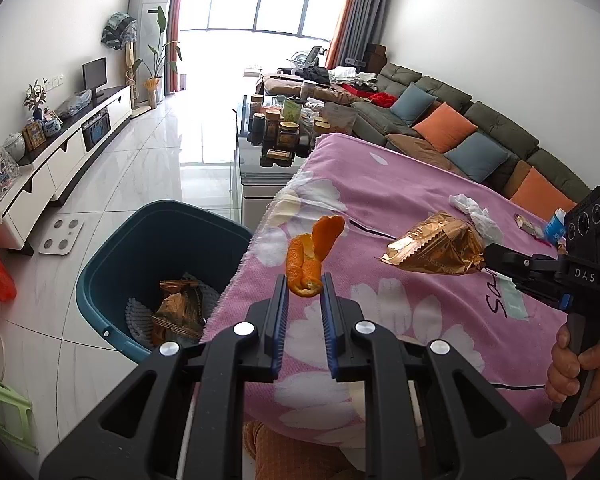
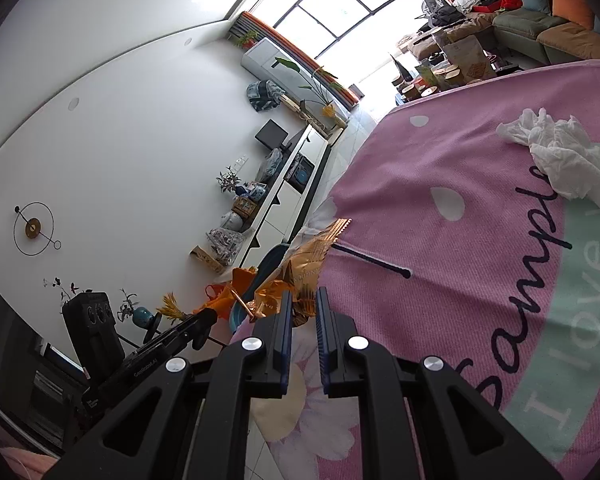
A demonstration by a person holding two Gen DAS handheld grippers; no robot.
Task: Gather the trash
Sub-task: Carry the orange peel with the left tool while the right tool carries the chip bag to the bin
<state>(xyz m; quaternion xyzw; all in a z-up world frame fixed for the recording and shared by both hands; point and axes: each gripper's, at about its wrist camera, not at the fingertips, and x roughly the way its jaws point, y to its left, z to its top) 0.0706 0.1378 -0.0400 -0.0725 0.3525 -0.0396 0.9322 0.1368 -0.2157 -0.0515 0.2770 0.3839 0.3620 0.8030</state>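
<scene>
My left gripper (image 1: 304,286) is shut on a curled orange peel (image 1: 312,256), held above the edge of the pink flowered cloth (image 1: 380,200). Below and to the left stands a teal bin (image 1: 112,264) with wrappers inside. My right gripper (image 2: 304,300) is shut on a crumpled gold foil wrapper (image 2: 308,256), lifted off the cloth. In the left wrist view the same gold foil wrapper (image 1: 436,250) hangs from the right gripper (image 1: 486,258), with a hand on its handle. A crumpled white tissue (image 1: 478,212) lies on the cloth, and the tissue (image 2: 564,160) shows at the right in the right wrist view.
A small wrapper (image 1: 526,224) and a blue-white packet (image 1: 554,228) lie at the cloth's far right. A glass coffee table (image 1: 252,148) crowded with jars stands beyond. A long sofa (image 1: 480,132) runs along the right wall, a TV cabinet (image 1: 60,164) along the left.
</scene>
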